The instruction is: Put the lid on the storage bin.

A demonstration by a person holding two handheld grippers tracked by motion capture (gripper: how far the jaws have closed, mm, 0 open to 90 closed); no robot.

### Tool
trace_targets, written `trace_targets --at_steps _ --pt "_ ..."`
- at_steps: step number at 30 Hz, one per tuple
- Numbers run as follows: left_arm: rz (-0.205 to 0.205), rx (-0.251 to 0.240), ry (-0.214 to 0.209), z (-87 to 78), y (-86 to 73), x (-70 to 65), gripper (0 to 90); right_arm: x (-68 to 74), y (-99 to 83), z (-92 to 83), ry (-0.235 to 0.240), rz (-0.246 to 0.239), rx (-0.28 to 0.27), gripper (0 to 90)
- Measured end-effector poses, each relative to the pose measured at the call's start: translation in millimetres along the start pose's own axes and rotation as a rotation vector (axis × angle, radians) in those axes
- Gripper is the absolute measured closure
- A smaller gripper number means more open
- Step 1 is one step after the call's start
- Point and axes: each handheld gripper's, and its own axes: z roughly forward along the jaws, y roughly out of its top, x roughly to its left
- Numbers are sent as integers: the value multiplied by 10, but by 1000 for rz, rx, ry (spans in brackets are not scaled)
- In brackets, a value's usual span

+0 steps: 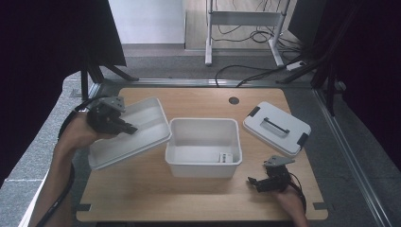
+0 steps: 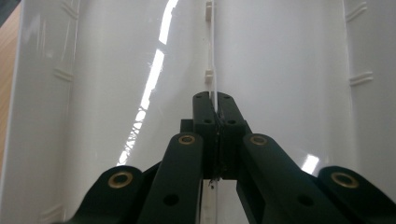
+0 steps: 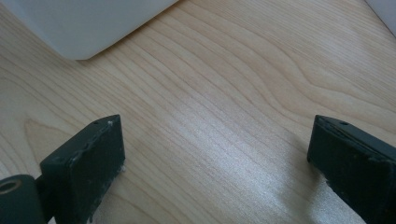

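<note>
Left hand-held gripper (image 1: 126,126) clamped on tilted tray (image 1: 142,118); right hand-held gripper (image 1: 254,182) wide; small box (image 1: 225,157) in bin (image 1: 203,168).

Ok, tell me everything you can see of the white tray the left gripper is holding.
The white tray looks like glossy moulded plastic: shallow, rectangular, with a thin central divider rib. It is lifted and tilted at the table's left side, its right edge over the rim of the white bin; contact there can't be told. The left gripper is shut on the divider.

A metal frame (image 1: 246,21) and tangled cables (image 1: 255,71) are seen on the grey floor (image 1: 189,66) beyond the worktop (image 1: 198,198).
</note>
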Motion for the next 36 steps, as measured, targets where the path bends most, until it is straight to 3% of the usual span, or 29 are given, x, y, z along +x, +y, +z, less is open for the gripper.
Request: trace_targets --at_steps 15,29,36 --pt "174 27 -53 258 642 -139 888 -3 0 1 -1 -3 -2 35" --pt "271 35 -108 697 1191 -238 888 -4 1 0 0 -3 0 36" --pt "318 63 -113 929 1439 -296 888 -3 0 0 -1 -2 -1 36"
